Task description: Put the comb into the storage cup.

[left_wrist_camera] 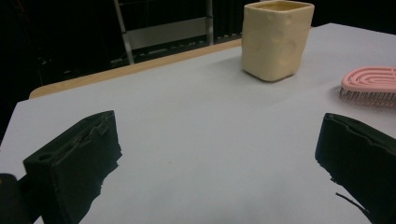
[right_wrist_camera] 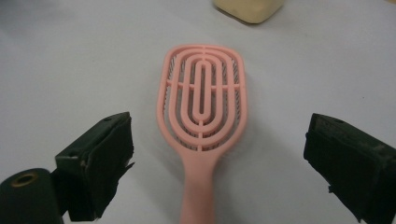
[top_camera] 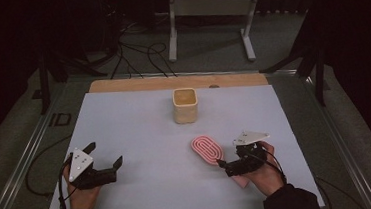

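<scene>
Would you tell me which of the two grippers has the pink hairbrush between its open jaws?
The right gripper: the pink hairbrush handle lies between its jaws, untouched. The left gripper has only bare table between its.

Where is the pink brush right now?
In the high view the brush lies flat on the table's right half, nearer the person than the cup, its handle running between the open jaws of the right gripper.

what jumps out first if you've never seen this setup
The pink hairbrush lies flat on the pale table, bristles down, its handle running between the wide-open jaws of the right gripper. Behind it, toward the far edge, stands a cream squarish cup. The left gripper waits open over bare table at the near left.
</scene>
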